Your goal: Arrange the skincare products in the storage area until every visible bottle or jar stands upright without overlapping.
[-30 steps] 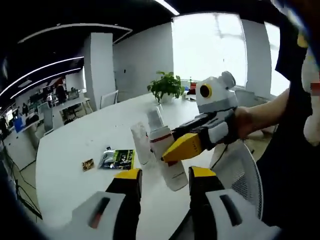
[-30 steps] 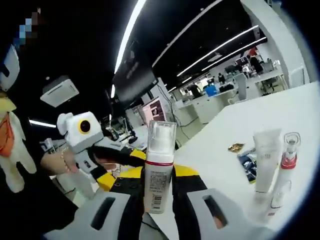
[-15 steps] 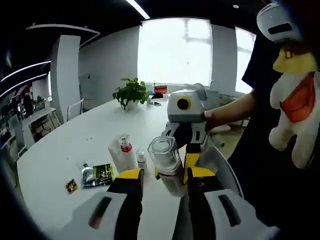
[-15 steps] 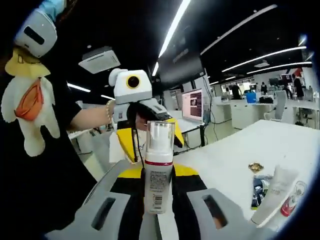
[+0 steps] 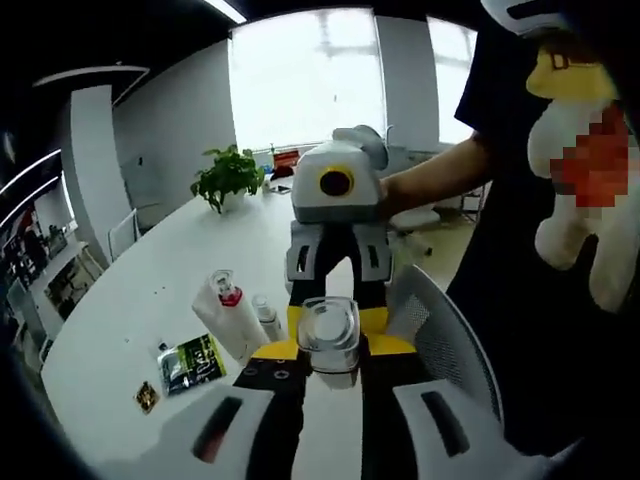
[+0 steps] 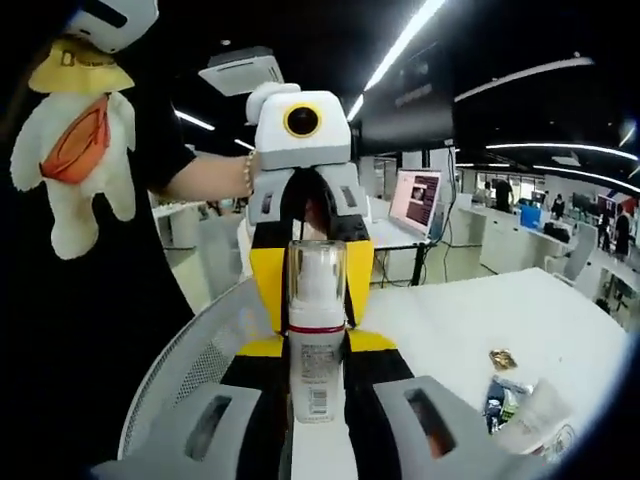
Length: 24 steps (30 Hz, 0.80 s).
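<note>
We have turned both grippers face to face. Right gripper [image 6: 317, 362] pinches foam pump bottle [image 6: 316, 340] mid-air; left gripper [image 5: 328, 352] jaws spread around its cap. Handover seems close; table [image 5: 150, 300] placement remains.

Pump bottle [image 6: 316, 330] btwn both grippers, tube [image 5: 232, 322] on table [image 5: 130, 310] left

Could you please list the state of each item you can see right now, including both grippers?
Pump bottle: held off the table, clear cap on, between both grippers.
Right gripper: shut on the bottle's body.
Left gripper: jaws around the bottle's cap.
Tube: standing, leaning.
Small bottle: upright beside the tube.
Sachet: flat on the table.
</note>
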Motion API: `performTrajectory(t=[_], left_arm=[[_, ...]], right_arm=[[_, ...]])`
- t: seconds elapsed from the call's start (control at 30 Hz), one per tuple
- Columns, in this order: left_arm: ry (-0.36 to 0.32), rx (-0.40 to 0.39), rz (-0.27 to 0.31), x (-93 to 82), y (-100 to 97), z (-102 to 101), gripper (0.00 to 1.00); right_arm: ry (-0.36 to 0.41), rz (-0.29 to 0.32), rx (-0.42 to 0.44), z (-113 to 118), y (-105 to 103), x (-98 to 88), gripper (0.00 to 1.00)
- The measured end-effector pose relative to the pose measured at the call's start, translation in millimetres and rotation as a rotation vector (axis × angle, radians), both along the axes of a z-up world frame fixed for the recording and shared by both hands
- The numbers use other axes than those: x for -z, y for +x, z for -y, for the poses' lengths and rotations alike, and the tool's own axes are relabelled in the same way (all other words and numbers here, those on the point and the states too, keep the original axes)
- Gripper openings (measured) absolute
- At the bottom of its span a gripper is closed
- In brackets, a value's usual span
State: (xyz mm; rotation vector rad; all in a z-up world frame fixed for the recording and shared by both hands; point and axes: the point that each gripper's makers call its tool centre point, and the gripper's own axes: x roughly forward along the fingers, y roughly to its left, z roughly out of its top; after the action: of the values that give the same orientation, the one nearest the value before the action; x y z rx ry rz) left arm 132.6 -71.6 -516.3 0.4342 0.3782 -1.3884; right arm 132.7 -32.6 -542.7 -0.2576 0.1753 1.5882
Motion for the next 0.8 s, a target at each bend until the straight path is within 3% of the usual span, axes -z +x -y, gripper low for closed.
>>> performTrajectory(t=[0.33,0.6,0.8], left_arm=[[0.082,0.022,0.024,14.1,3.7,5,0.21],[0.103,0.045,0.015,35.3,5.0,18,0.21],[0.103,0.063,0.014,42.6,5.7,29,0.21]], right_arm=[[-0.068,0.037,0.049,10,2,12.7,0.20],[-0.148,-0.013,0.138,27,1,36.4,0.20],[-0.152,-0.027,0.203,39,4,44.5,0.24]])
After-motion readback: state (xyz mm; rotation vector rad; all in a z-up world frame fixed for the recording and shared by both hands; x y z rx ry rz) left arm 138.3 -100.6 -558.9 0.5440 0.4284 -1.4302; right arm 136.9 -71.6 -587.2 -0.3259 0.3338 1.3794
